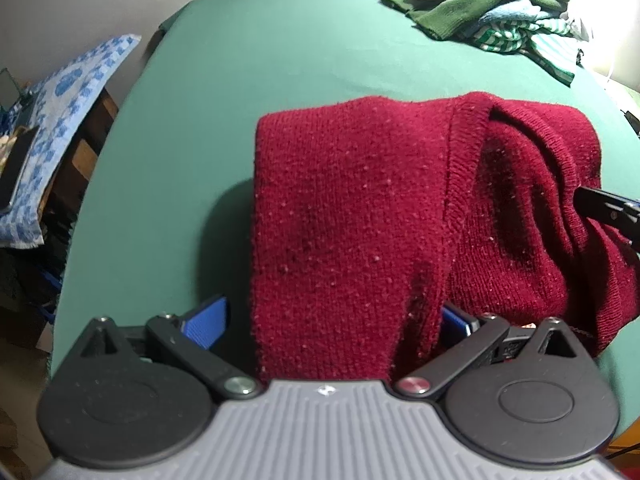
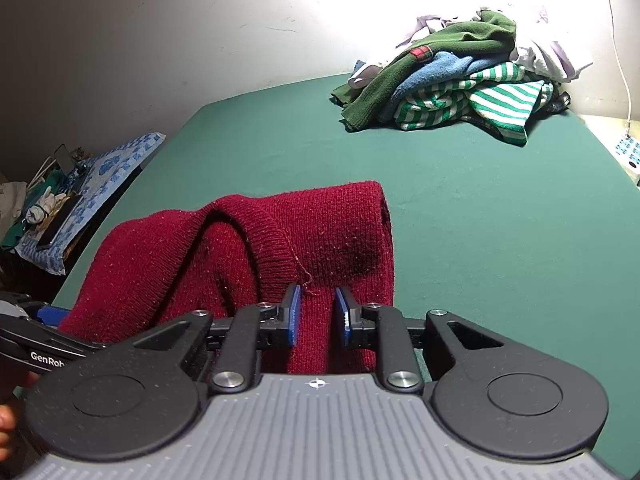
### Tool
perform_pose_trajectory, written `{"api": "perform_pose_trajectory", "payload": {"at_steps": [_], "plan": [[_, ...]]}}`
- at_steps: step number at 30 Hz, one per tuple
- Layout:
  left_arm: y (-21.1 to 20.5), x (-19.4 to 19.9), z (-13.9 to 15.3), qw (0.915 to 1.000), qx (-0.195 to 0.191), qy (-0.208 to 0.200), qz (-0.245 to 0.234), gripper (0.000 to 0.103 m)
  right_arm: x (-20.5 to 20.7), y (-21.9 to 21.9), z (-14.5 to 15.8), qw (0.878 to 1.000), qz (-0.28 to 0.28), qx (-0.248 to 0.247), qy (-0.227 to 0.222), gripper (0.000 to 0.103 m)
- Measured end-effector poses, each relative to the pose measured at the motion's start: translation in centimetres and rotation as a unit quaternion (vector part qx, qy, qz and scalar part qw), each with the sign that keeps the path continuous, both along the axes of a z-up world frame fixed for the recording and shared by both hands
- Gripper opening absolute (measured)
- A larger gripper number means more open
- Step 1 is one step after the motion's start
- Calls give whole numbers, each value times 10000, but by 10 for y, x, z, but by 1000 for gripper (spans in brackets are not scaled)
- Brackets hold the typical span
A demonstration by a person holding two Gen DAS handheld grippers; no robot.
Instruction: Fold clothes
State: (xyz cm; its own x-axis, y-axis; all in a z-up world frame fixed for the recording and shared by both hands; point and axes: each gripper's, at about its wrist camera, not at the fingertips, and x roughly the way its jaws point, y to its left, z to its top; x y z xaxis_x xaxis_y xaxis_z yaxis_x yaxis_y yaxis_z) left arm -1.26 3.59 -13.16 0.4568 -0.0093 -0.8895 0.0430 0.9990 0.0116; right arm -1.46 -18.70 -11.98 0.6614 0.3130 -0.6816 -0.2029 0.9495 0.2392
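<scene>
**Maroon knit sweater folded on the green bed sheet, a gripper at each near end**

Maroon wool makes up the sweater (image 1: 352,216), which lies in a thick folded bundle on the green sheet (image 1: 240,80), near the edge closest to the cameras. In the left wrist view its long axis runs away from the camera toward the far edge, with the flat folded panel on the left and the ribbed neckline band (image 1: 464,184) and looser bunched layers on the right. The far fold is rounded and points toward the wall.

At the left edge of the bed a side surface carries a blue patterned cloth (image 1: 60,128). The left gripper (image 1: 332,320) has its blue pads spread wide, one on each side of the sweater's near end; the left pad (image 1: 206,322) stands clear of the knit, while the other is partly hidden by it, so nothing is pinched. The right gripper (image 2: 317,314) has its pads brought close together around a raised ridge of the knit just below the neckline seam, pinching it. In the far right corner of the bed sits a pile of clothes (image 2: 452,84), green, blue and green-and-white striped, well apart from the sweater.
</scene>
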Motion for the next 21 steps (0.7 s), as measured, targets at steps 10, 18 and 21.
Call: {"api": "perform_pose_trajectory", "payload": {"at_steps": [10, 18, 21], "plan": [[16, -14, 25, 9987, -116, -450, -210, 102, -9, 2, -1, 9997, 63, -129, -183, 23], [52, -27, 31, 9935, -1087, -351, 1, 102, -11, -27, 7, 9978, -334, 547, -191, 26], [41, -33, 37, 9891, -1380, -388, -338, 102, -10, -36, 6, 9970, -458, 618, -92, 28]]}}
